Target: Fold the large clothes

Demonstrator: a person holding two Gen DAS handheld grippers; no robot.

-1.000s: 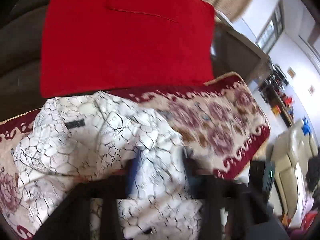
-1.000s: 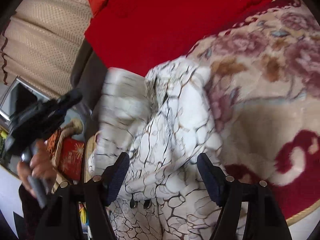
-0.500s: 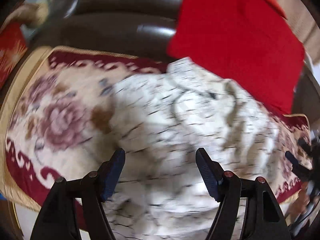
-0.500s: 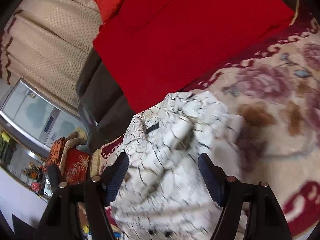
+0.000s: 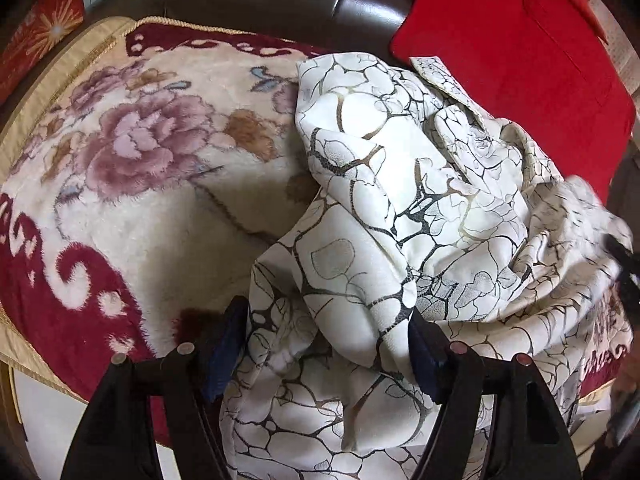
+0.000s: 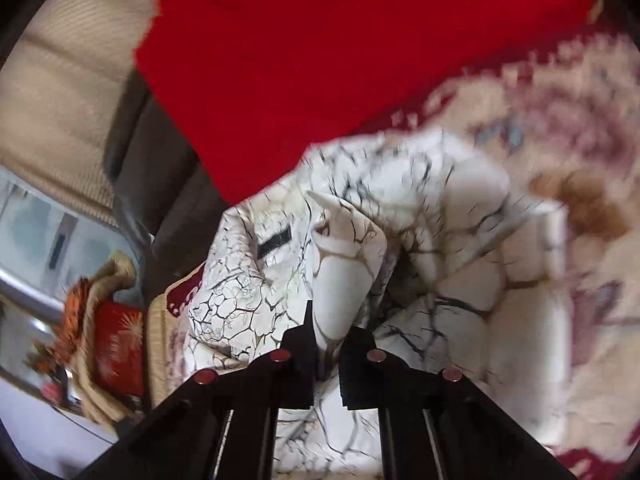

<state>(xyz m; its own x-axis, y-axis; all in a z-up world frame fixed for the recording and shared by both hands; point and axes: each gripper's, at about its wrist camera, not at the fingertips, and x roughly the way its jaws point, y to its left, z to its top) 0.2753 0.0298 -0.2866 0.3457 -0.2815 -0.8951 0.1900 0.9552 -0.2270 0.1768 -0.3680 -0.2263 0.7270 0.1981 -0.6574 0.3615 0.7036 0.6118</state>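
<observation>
White crackle-print garment (image 5: 404, 208) crumpled on the floral blanket (image 5: 132, 184), near the red cushion (image 5: 516, 64). Left gripper (image 5: 324, 356) wide, straddling cloth; right gripper (image 6: 326, 356) closing, pinching a garment fold.

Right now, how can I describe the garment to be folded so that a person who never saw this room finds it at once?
Look at the dark leather sofa, whose seat is covered by a cream blanket with pink flowers. On the blanket, below a plain red cushion, lies a crumpled white garment. Only it bears a black and gold cracked-marble pattern.
</observation>
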